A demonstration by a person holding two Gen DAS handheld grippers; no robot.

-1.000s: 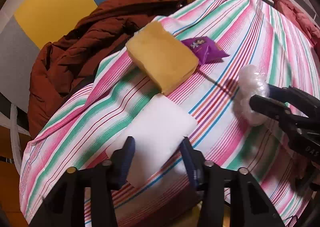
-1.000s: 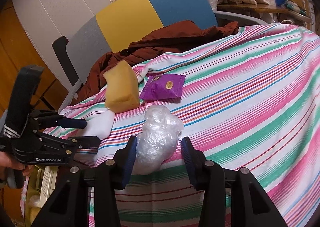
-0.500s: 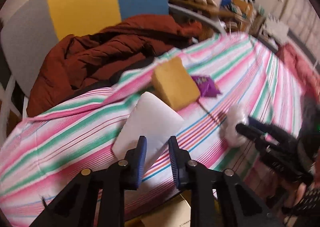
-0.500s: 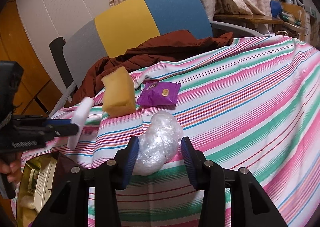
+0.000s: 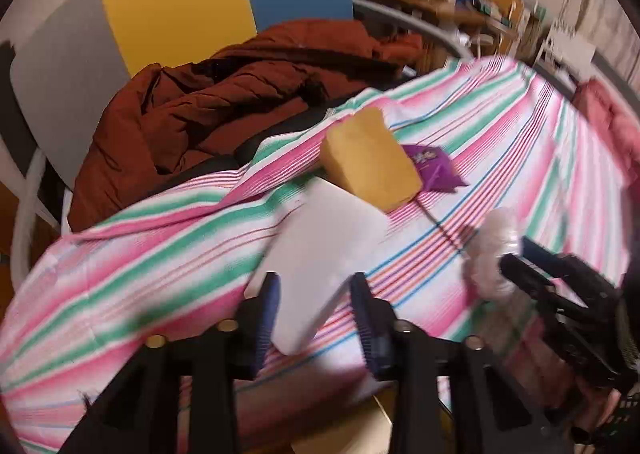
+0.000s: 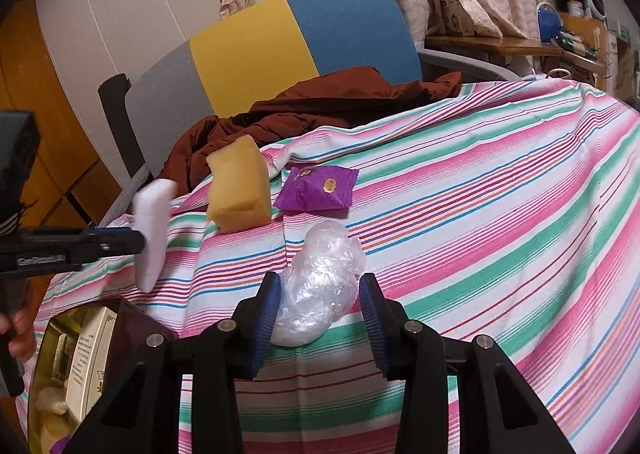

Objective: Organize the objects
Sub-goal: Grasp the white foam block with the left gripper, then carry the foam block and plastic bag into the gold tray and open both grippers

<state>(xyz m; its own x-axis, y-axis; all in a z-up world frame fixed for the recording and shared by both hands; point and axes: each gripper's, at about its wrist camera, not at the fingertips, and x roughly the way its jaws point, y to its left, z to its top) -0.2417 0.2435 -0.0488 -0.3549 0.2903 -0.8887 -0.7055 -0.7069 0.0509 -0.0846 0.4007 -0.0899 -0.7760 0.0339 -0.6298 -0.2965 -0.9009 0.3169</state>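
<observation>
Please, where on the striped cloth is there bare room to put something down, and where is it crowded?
Bare cloth lies to the right of the purple packet and the plastic bag. It is crowded on the left, where the yellow sponge, packet, bag and the held white sponge cluster.

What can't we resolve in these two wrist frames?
- Box contents: right wrist view, cut off by the lower left edge and dark.
- White sponge grip: left wrist view is motion-blurred; contact with the left gripper unclear there.
- Plastic wad contact: right gripper straddles it; touching or not is unclear.
- Purple packet print: too small.
</observation>
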